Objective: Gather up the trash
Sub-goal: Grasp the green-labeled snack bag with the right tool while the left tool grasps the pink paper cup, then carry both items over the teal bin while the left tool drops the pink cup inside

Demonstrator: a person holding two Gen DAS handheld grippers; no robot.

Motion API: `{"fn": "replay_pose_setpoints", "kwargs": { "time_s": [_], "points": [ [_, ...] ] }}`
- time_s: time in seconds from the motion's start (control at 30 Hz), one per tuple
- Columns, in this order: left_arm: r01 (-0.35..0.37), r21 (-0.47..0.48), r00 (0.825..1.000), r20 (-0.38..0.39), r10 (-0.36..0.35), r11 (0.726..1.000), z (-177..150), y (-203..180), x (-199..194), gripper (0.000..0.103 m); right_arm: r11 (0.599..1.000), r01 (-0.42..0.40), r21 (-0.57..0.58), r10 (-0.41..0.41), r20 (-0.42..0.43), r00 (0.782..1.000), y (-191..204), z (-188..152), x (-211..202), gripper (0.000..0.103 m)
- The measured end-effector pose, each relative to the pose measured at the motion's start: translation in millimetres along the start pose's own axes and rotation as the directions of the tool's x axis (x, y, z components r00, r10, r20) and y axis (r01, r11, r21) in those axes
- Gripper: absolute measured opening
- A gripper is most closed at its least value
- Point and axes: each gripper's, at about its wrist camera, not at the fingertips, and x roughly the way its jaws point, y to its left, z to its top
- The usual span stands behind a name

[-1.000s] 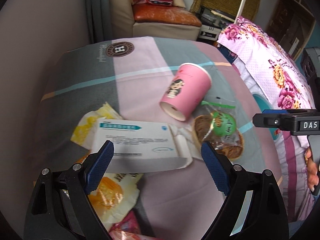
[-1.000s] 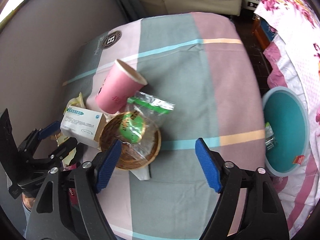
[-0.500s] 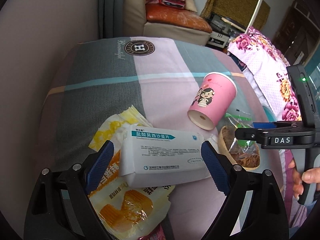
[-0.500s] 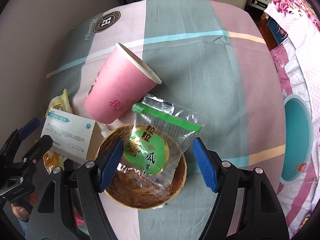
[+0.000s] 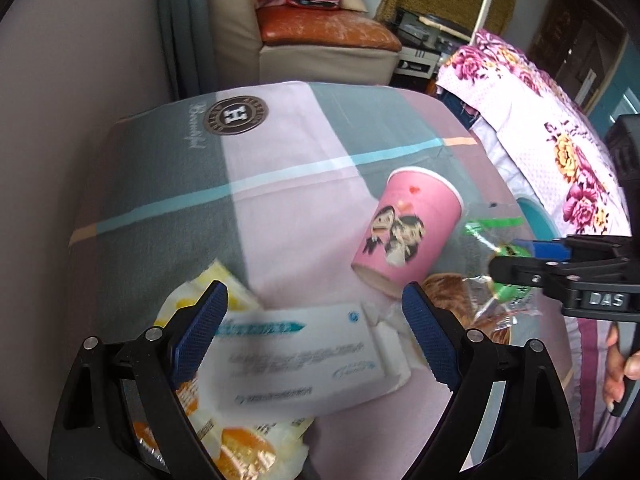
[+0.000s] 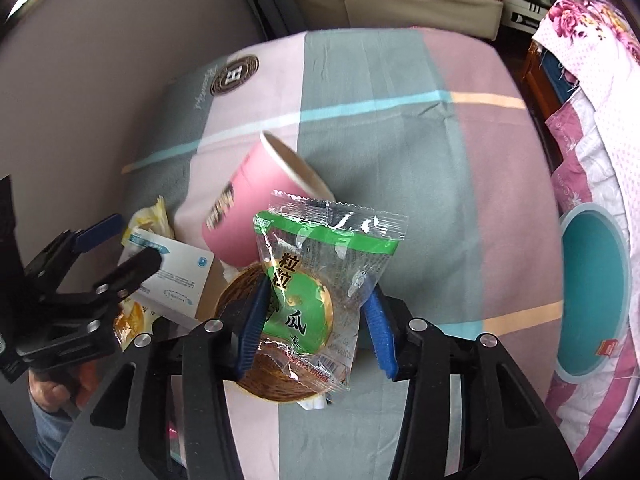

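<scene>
Right gripper (image 6: 316,320) jaws have just been closing, now pinching the green snack wrapper (image 6: 320,276) over the woven coaster (image 6: 260,376); thin, crinkly, slippery film, best taken mid-body. Left gripper (image 5: 316,336) jaws wide around the light, stiff medicine box (image 5: 296,360), not gripping.

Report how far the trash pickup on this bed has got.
Barely begun. Done: the teal bin already holds a few scraps. In hand: the right gripper has just been closing around the green snack wrapper; the left gripper is open around the white medicine box. Left: pink cup, brown paper bowl, yellow wrappers.
</scene>
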Motion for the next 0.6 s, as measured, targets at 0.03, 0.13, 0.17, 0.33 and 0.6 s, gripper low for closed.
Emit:
{"fn": "replay_pose_setpoints", "kwargs": {
  "time_s": [0.03, 0.13, 0.17, 0.33, 0.6],
  "points": [
    [0.009, 0.014, 1.000, -0.010, -0.009, 1.000, 4.7, -5.5, 5.2, 0.089, 1.000, 0.001, 0.006, -0.001, 0.010, 1.000, -3.5, 0.1, -4.8, 0.045],
    [0.002, 0.070, 0.999, -0.040, 0.001, 0.998, 13.3, -24.5, 22.0, 0.089, 0.999, 0.006, 0.041, -0.007, 0.039, 0.999, -20.1, 2.4, -16.8, 0.045],
    [0.007, 0.091, 0.999, -0.051, -0.002, 0.996, 15.4, -31.6, 27.9, 0.089, 0.998, 0.005, 0.060, -0.008, 0.050, 0.999, -30.3, 2.1, -21.2, 0.045],
    [0.003, 0.131, 0.996, -0.090, 0.009, 0.991, 26.4, -51.3, 55.2, 0.089, 0.994, 0.007, 0.108, -0.015, 0.071, 0.997, -56.1, 4.7, -26.6, 0.045],
    [0.029, 0.141, 0.993, -0.114, -0.013, 0.990, 35.8, -73.5, 81.2, 0.072, 0.985, -0.025, 0.169, 0.014, 0.068, 0.998, -98.1, -1.4, -28.5, 0.045]
  ]
}}
